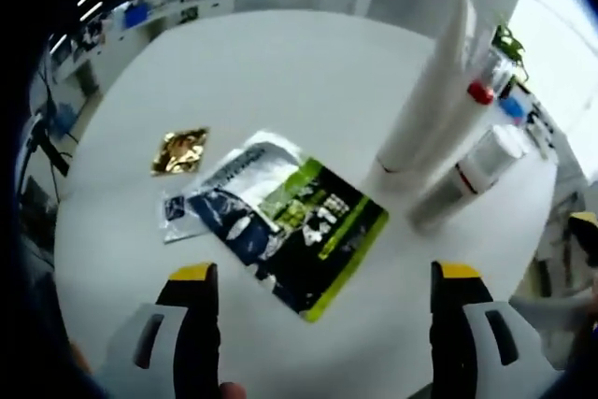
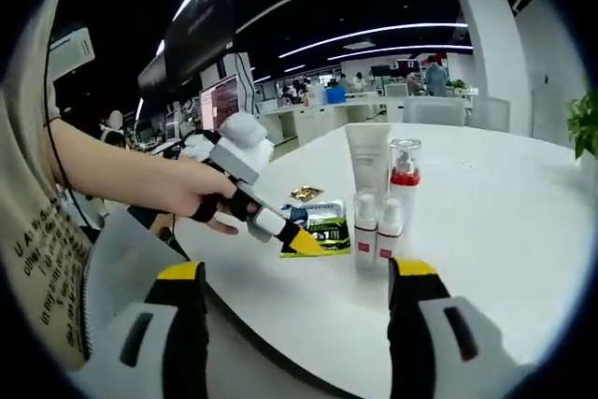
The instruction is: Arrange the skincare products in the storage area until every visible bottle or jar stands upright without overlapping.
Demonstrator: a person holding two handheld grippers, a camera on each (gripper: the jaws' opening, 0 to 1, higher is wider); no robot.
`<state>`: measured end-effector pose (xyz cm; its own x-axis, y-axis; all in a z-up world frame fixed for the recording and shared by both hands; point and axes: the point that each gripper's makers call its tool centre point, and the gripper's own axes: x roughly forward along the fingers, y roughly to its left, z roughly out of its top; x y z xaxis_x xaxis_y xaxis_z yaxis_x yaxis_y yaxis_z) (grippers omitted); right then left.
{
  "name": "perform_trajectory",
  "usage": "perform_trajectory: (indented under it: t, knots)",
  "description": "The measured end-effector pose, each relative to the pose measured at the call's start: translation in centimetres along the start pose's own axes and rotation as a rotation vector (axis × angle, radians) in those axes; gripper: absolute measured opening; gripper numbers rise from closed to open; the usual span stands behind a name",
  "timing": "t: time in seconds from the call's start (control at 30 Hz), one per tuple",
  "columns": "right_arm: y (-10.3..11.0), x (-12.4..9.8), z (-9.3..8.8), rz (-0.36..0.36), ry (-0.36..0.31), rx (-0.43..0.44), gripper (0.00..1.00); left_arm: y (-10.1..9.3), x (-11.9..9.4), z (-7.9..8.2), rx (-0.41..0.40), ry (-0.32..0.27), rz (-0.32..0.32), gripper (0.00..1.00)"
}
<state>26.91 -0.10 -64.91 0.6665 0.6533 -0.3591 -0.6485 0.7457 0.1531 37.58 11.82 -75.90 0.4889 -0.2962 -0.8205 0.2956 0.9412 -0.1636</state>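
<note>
Left gripper view puts the skincare things on the far right of the round white table [image 1: 280, 72]. The tall white squeeze tube [image 1: 425, 105] stands on its cap end, tapering to a flat crimped top. I judge it light, soft-walled and top-heavy, so I would take it low, near the cap, with a gentle pinch. Just beside it is the clear pump bottle with a red collar [image 1: 478, 91], hard and glossy, likely slippery, best held around the body below the collar. In front stand two small white bottles with red lower bands [image 1: 472, 175], short, rigid cylinders that touch or nearly touch each other; I would grip them at mid-body. All four look upright in the right gripper view: tube [image 2: 368, 163], pump bottle [image 2: 404, 170] and small pair [image 2: 377, 226] in a tight cluster.

Nearer me lie flat, limp foil things: a green, black and white sachet [image 1: 290, 217] and a small crinkled gold packet [image 1: 179, 149], well apart from the bottles. They are thin and would need an edge pinch.

My left gripper [image 1: 322, 292] hangs above the table over the sachet's near end, jaws spread wide, holding nothing. My right gripper [image 2: 299, 296] is also spread and empty, hovering over the table edge facing the cluster. The right gripper view shows my left hand [image 2: 201, 195] on the other tool's handle.
</note>
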Motion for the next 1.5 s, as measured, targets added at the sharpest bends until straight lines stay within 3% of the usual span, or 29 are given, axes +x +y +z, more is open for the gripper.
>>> perform_trajectory:
  t: [0.27, 0.5, 0.6, 0.73, 0.87, 0.9, 1.17, 1.33, 1.5]
  knots:
    - [0.2, 0.0, 0.0, 0.004, 0.008, 0.001, 0.79, 0.9, 1.8, 1.4, -0.089, -0.016, 0.038, 0.92]
    - [0.3, 0.1, -0.1, 0.012, 0.013, 0.011, 0.79, 2.1, 2.8, 2.5, -0.189, -0.061, 0.129, 0.92]
    - [0.3, 0.2, -0.3, 0.015, 0.019, 0.010, 0.79, 2.1, 3.1, 3.0, -0.190, -0.069, 0.143, 0.93]
    - [0.2, 0.1, -0.4, 0.015, 0.022, 0.012, 0.79, 2.4, 3.5, 3.2, -0.147, -0.065, 0.169, 0.92]
    - [0.2, 0.1, -0.3, 0.012, 0.024, 0.013, 0.79, 3.1, 3.6, 2.2, 0.026, -0.011, 0.208, 0.87]
    - [0.2, 0.2, -0.3, 0.012, 0.023, 0.014, 0.79, 2.6, 3.9, 2.5, -0.034, -0.047, 0.187, 0.88]
    - [0.0, 0.1, -0.5, 0.007, 0.026, 0.013, 0.79, 3.1, 3.9, 2.5, 0.033, -0.085, 0.162, 0.87]
    - [0.0, 0.1, -0.5, 0.003, 0.028, 0.010, 0.79, 3.4, 3.7, 2.2, 0.107, -0.105, 0.106, 0.82]
    - [0.0, 0.1, -0.5, 0.002, 0.027, 0.008, 0.79, 3.5, 3.2, 1.5, 0.182, -0.081, 0.051, 0.78]
